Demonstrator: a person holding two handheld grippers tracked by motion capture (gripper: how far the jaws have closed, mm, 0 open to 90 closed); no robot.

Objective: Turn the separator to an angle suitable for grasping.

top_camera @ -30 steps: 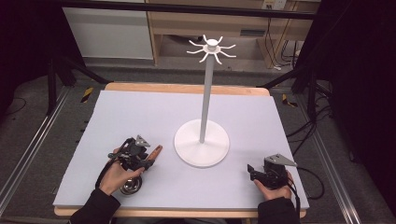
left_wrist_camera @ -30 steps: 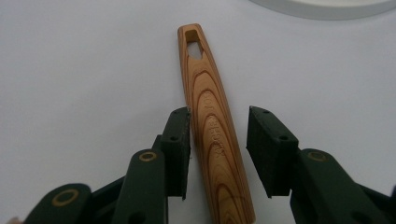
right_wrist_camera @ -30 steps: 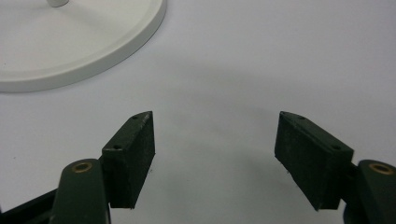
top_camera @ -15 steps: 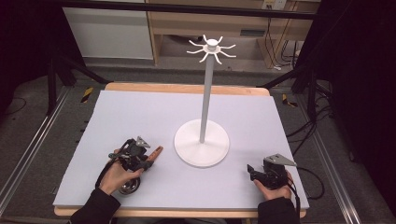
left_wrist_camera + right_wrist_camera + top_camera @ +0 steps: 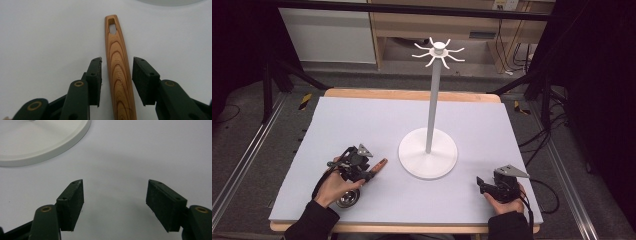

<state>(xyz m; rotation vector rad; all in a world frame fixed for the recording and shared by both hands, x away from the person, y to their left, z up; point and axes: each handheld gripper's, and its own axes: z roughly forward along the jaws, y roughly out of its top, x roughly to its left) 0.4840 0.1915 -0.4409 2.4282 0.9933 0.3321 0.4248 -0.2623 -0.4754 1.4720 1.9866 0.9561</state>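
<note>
Left gripper view looks along the left tongs [image 5: 117,82], whose jaws have just been opening: the long striped wooden handle with a slot at its tip [image 5: 118,67] lies between the pads, with a thin gap on each side, so nothing is pinched. A new squeeze is likely needed before any lift. Its lower end is cut off here; high view shows a shiny metal bowl [image 5: 347,199] half hidden under the left hand [image 5: 334,185]. Right tongs [image 5: 115,203] rest wide apart, holding nothing. Farther off stands the tall white hook stand with a round base [image 5: 428,155]
</note>
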